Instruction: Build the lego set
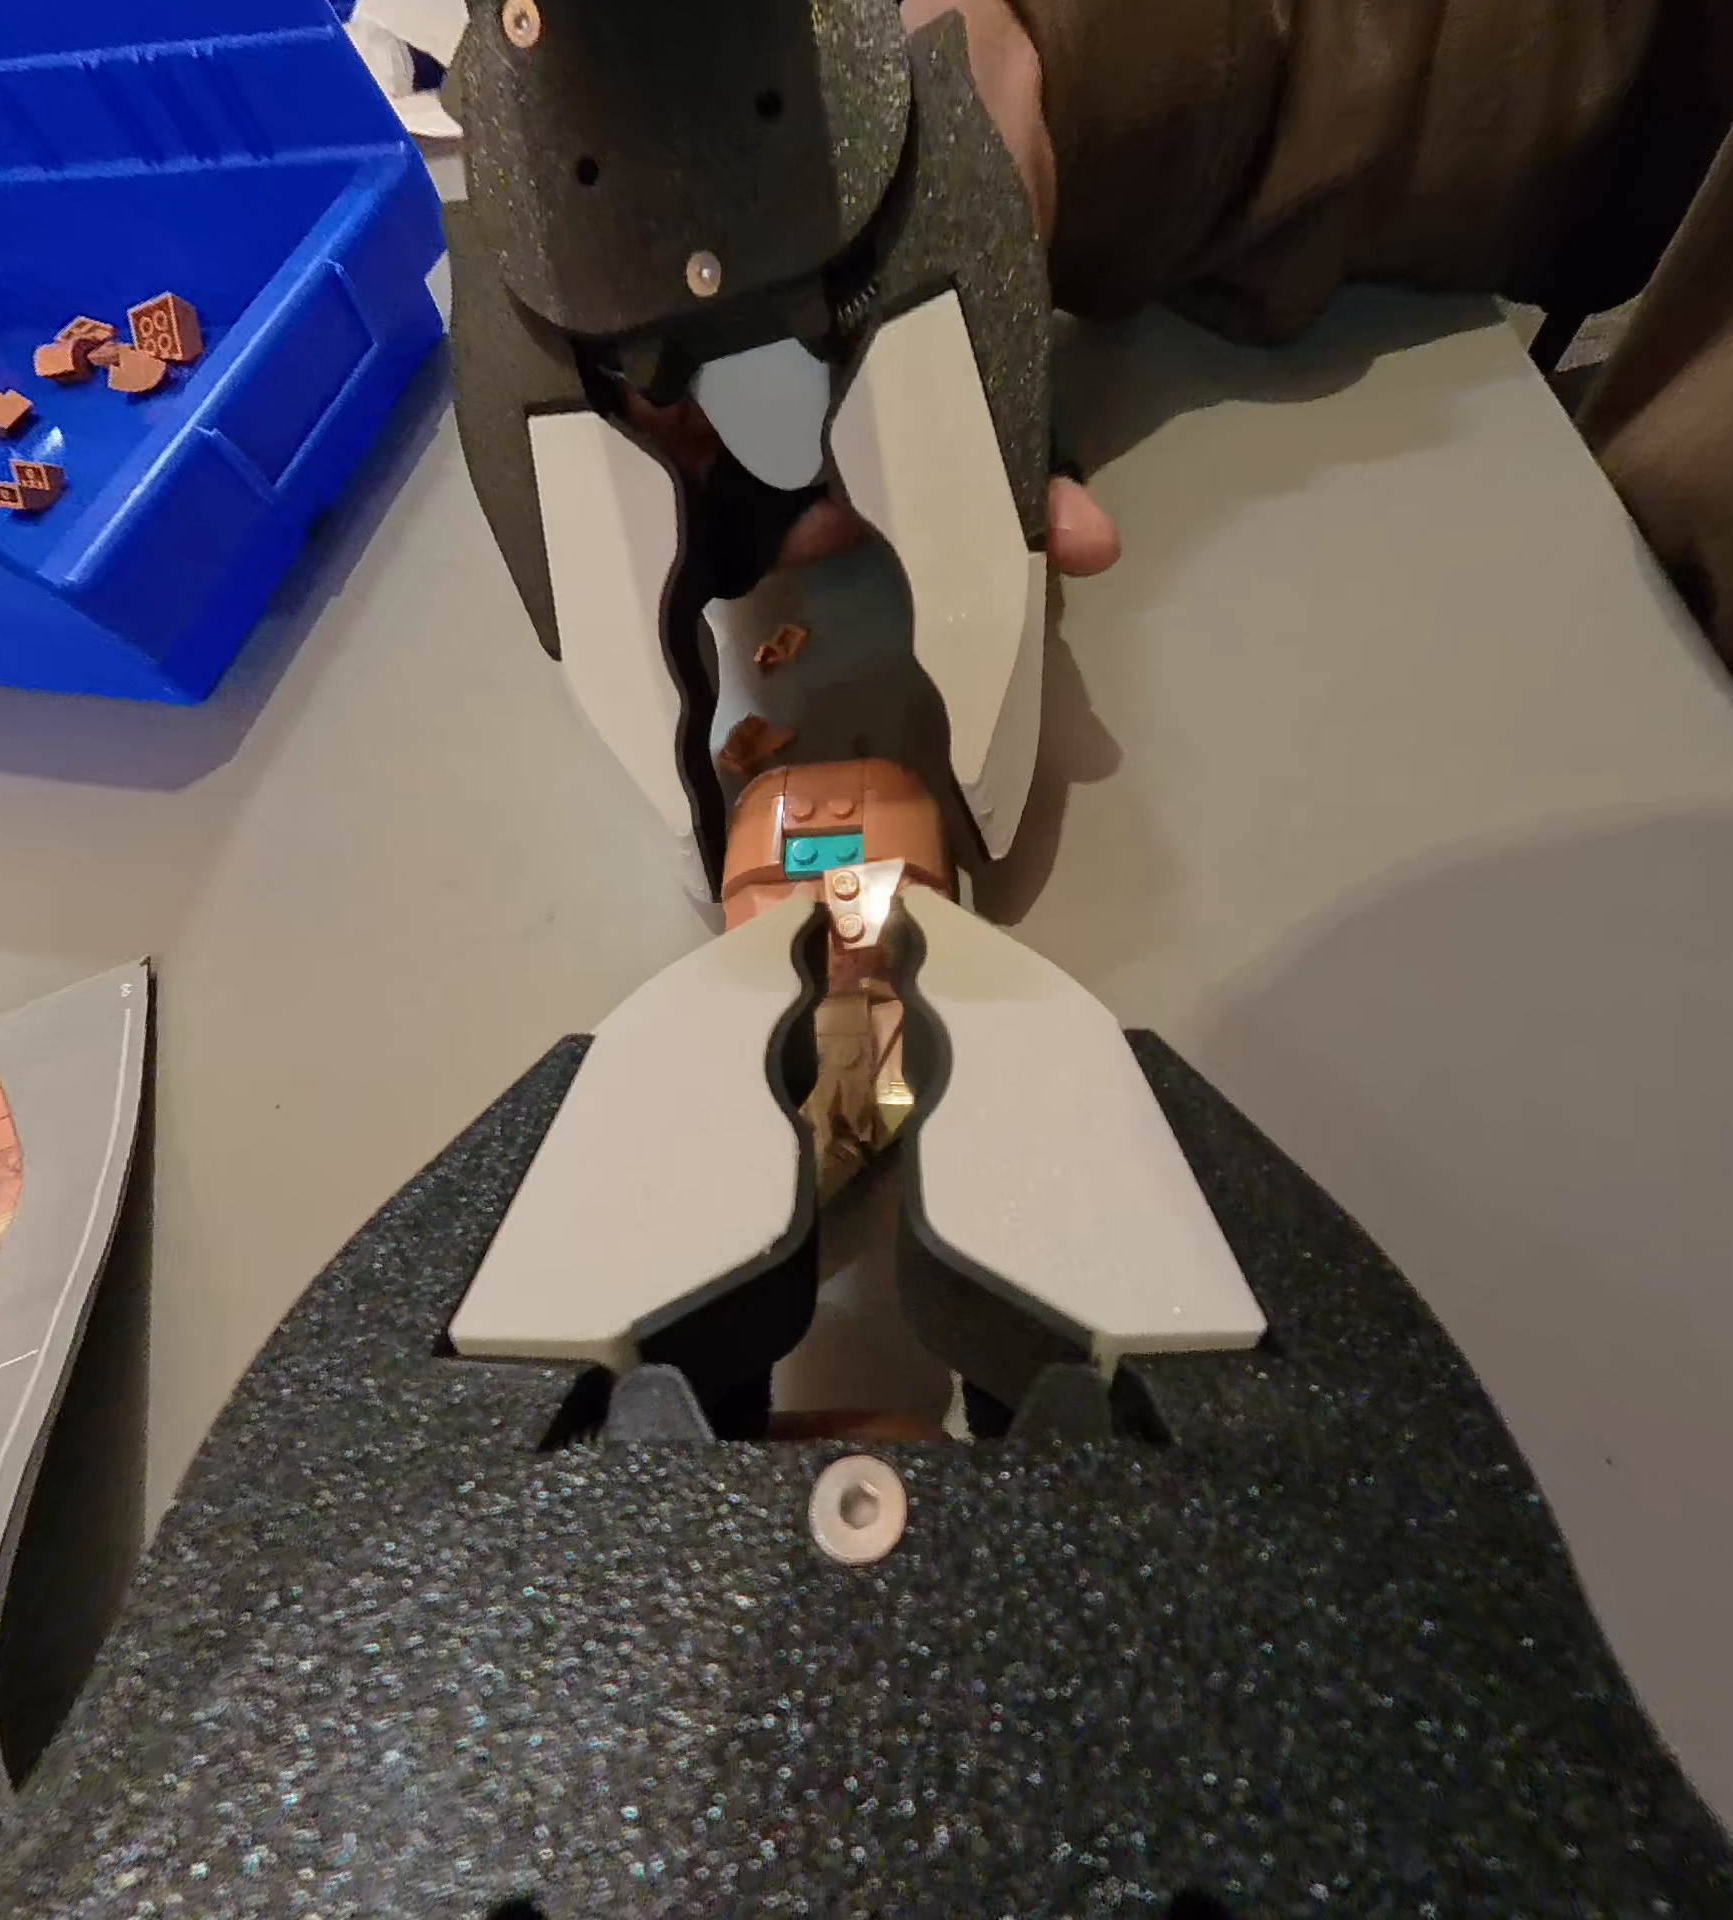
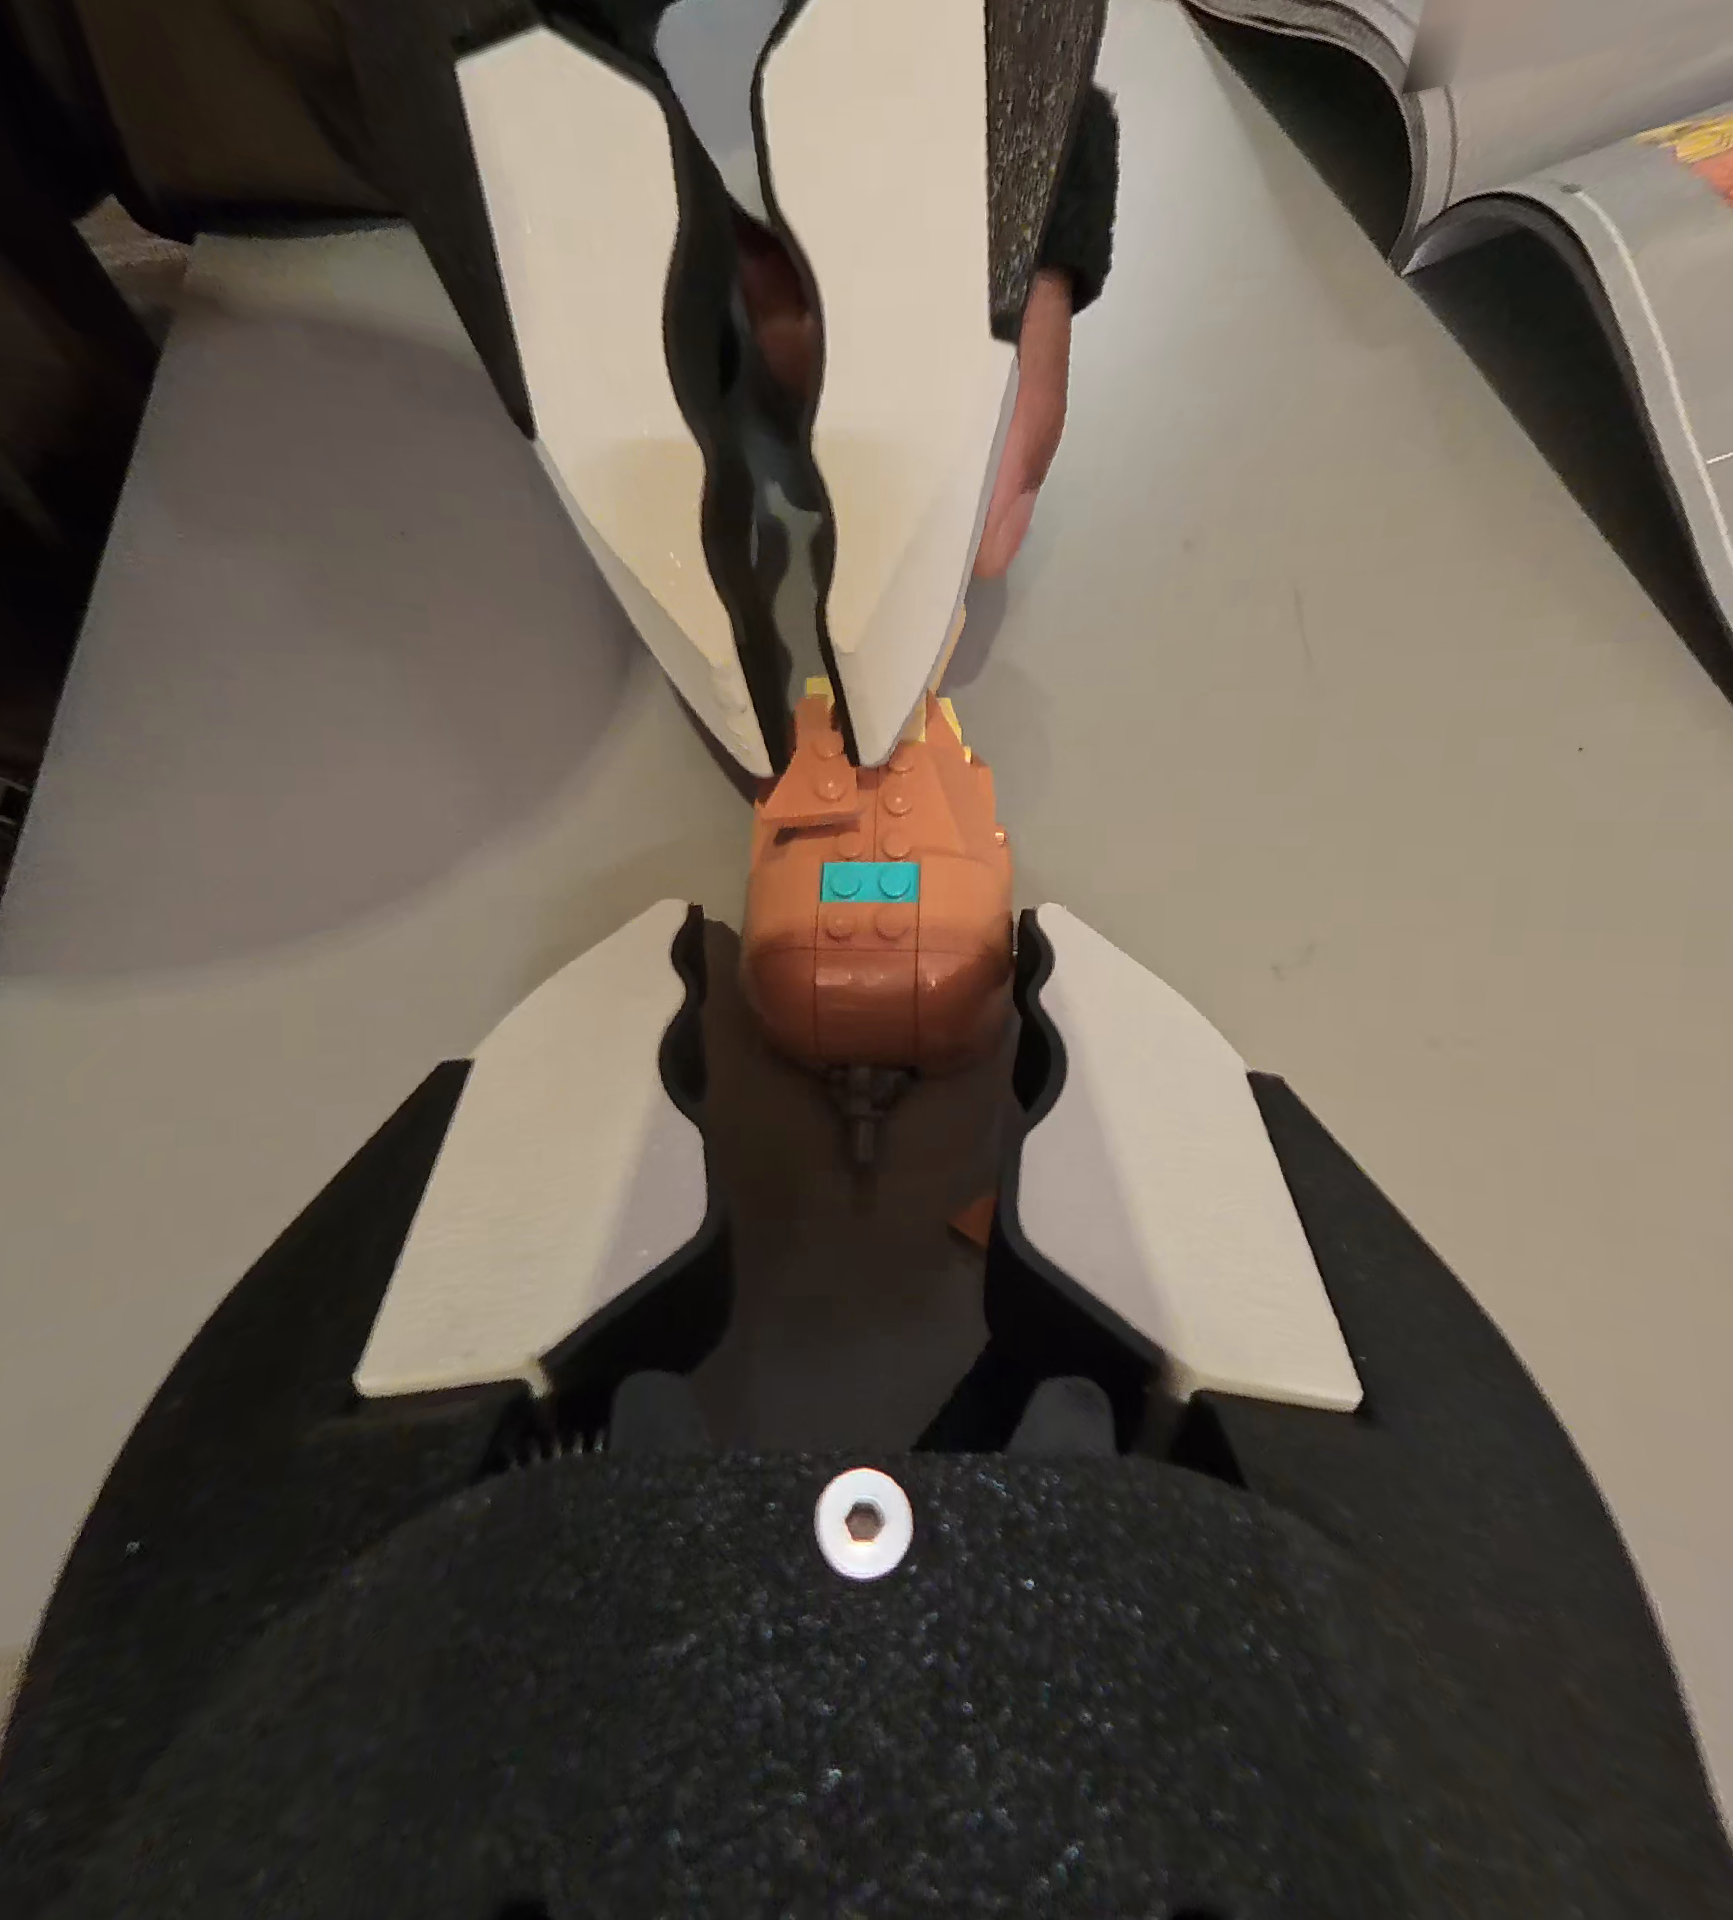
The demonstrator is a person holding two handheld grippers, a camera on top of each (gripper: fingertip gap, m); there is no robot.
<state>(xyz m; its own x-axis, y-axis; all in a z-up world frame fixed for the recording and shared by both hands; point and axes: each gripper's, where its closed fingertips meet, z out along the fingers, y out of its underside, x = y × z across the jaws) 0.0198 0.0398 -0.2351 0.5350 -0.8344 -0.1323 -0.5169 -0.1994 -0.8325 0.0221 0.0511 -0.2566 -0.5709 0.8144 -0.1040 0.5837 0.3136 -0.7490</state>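
Note:
A brown lego model (image 2: 872, 977) with a teal plate (image 2: 869, 883) on top lies on the grey table, tan at its far end. My left gripper (image 1: 857, 914) is shut on the model's narrow tan end, where a small wedge plate (image 1: 849, 902) sits. It comes in from the top of the right wrist view (image 2: 815, 764). My right gripper (image 2: 862, 925) is open, with a finger on each side of the model's rounded brown end (image 1: 820, 805). It reaches in from the top of the left wrist view (image 1: 846, 847).
A blue bin (image 1: 218, 499) with several loose brown bricks (image 1: 161, 332) stands at the far left. An open instruction booklet (image 1: 10, 1195) lies at the left, also in the right wrist view (image 2: 1620, 312). Small brown pieces (image 1: 779, 644) lie on the table behind the model. The table edge (image 1: 1672, 582) runs at the right. Both grippers' tips are close together, under 4 cm apart.

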